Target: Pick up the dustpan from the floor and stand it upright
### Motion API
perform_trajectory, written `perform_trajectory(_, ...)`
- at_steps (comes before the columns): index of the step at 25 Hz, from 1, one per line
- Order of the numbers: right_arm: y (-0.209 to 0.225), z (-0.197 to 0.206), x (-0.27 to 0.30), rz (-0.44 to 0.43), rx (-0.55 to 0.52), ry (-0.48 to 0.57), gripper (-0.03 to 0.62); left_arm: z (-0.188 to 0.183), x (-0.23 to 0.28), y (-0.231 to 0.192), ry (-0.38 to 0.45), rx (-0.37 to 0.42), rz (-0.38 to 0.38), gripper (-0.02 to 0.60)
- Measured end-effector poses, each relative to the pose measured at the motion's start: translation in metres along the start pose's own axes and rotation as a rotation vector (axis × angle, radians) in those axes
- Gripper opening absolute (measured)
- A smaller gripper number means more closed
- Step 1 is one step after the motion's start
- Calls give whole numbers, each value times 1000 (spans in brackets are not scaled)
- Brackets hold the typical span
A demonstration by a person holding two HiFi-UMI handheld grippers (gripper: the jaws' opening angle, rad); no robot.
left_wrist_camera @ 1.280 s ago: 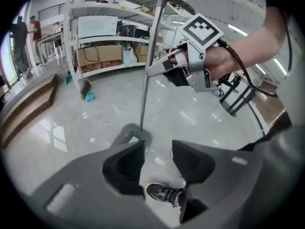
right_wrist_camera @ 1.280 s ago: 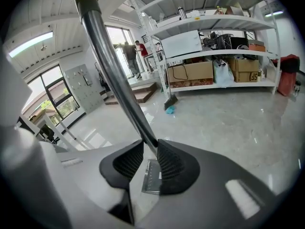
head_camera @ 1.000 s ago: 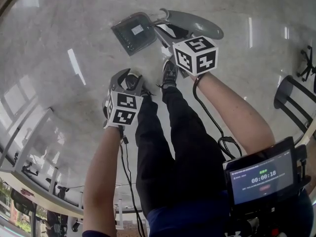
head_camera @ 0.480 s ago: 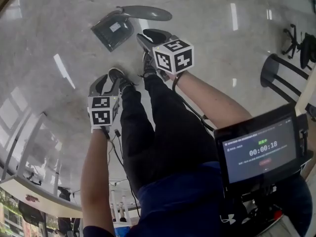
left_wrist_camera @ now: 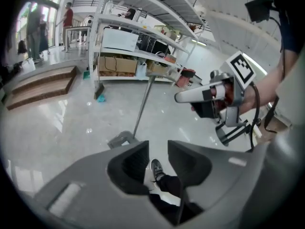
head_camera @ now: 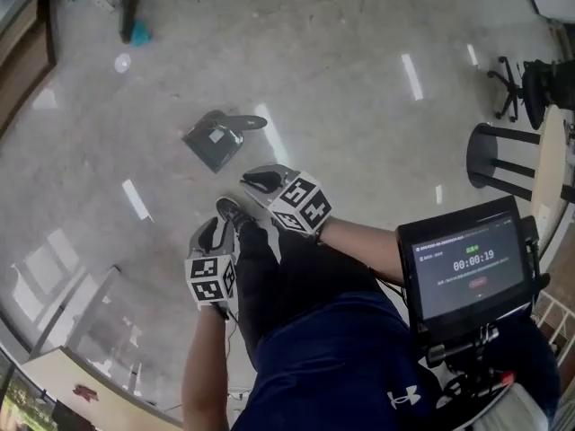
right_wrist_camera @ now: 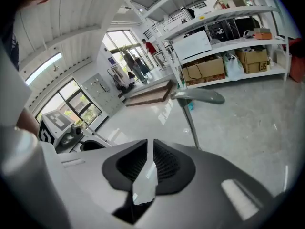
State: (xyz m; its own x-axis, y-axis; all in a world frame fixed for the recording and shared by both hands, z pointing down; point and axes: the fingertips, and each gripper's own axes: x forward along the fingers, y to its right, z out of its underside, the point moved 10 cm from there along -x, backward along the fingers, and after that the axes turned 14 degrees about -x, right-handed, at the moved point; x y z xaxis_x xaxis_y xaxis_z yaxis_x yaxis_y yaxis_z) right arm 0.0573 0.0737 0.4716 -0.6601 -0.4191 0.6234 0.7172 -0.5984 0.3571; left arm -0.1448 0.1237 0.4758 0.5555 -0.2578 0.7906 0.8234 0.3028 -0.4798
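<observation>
The grey dustpan (head_camera: 214, 144) stands upright on the pale floor, its long handle (head_camera: 243, 121) rising from the pan with nothing holding it. In the left gripper view its pan (left_wrist_camera: 122, 139) rests on the floor and the handle (left_wrist_camera: 144, 99) leans up towards the shelves. My right gripper (head_camera: 256, 180) hangs above and short of it, its jaws closing to a thin slit with nothing between them (right_wrist_camera: 150, 149). My left gripper (head_camera: 208, 232) is lower left over my shoe; its jaws are closing with a clear gap and hold nothing (left_wrist_camera: 158, 149).
White shelving (left_wrist_camera: 143, 46) with boxes lines the far wall, with wooden steps (left_wrist_camera: 38, 85) to its left. A black stool (head_camera: 503, 160) and an office chair (head_camera: 539, 83) stand at the right. A timer screen (head_camera: 463, 268) hangs at my chest. People stand far off.
Both grippers rose and drew back from the dustpan. The right gripper left the handle and its jaws narrowed. The dustpan stays standing on the floor.
</observation>
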Motion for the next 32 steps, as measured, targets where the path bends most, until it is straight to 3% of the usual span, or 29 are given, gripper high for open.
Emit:
perform_trajectory(4, -14, -4, -18, 2, 21, -16, 31, -3, -18, 8, 14, -31, 25, 120)
perform_trajectory(8, -25, -40, -65, 8, 9, 43, 23, -32, -72, 31, 114, -30, -10, 120)
perform_trajectory(16, -43, -50, -86, 16, 4, 66, 15, -27, -107, 13, 164, -74, -35, 109)
perform_trajectory(23, -52, -124, -105, 78, -112, 182, 11, -70, -133, 45, 277, -65, 21, 107)
perform_trajectory(32, -63, -196, -128, 92, -212, 366, 11, -124, -163, 63, 404, -31, 87, 106)
